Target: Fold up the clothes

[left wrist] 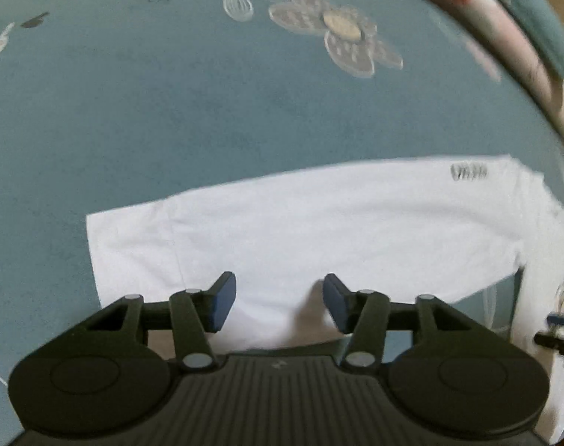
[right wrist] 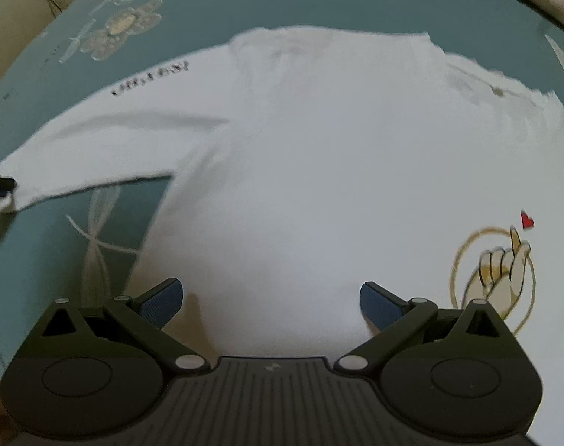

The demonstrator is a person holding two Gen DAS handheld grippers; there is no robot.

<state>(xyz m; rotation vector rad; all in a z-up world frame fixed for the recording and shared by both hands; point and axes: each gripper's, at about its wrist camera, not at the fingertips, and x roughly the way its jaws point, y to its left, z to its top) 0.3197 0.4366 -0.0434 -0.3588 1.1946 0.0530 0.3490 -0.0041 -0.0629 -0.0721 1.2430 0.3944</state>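
Directly below the left gripper (left wrist: pixel 279 303), whose blue-padded jaws stand apart with nothing pinched between them, lies the outstretched sleeve of a white long-sleeved cotton shirt (left wrist: pixel 319 223), running across ahead of the fingers toward small dark lettering (left wrist: pixel 469 173) at the far right, all on a teal bedspread stitched with pale flowers (left wrist: pixel 170 111). Likewise the right gripper (right wrist: pixel 271 304) hangs with its jaws spread wide and empty over the shirt's flat body, a finger-heart print in a gold ring (right wrist: pixel 501 267) just beside its right finger.
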